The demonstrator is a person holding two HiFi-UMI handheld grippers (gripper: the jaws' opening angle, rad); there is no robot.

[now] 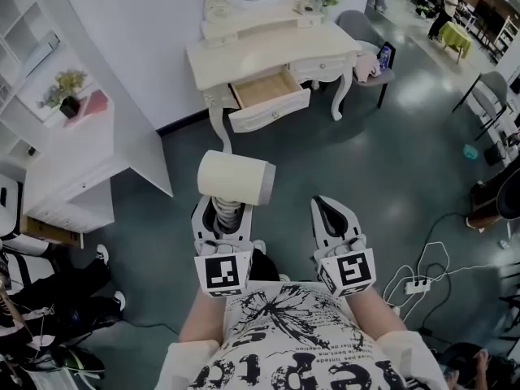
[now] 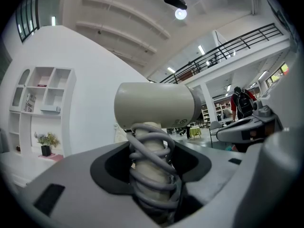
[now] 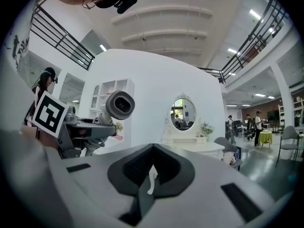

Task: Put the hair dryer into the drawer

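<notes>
The cream hair dryer stands upright with its barrel lying crosswise. Its grey cord is coiled round the handle. My left gripper is shut on that wrapped handle, held level above the floor. In the right gripper view the dryer shows at the left, nozzle toward the camera. My right gripper hangs beside it, shut, with nothing between its jaws. Farther ahead, the white dressing table has its left drawer pulled out, with a bare wooden floor inside.
A white shelf unit stands at the left. A grey chair sits right of the dressing table. A power strip with white cables lies on the floor at the right. A person's legs are at lower left.
</notes>
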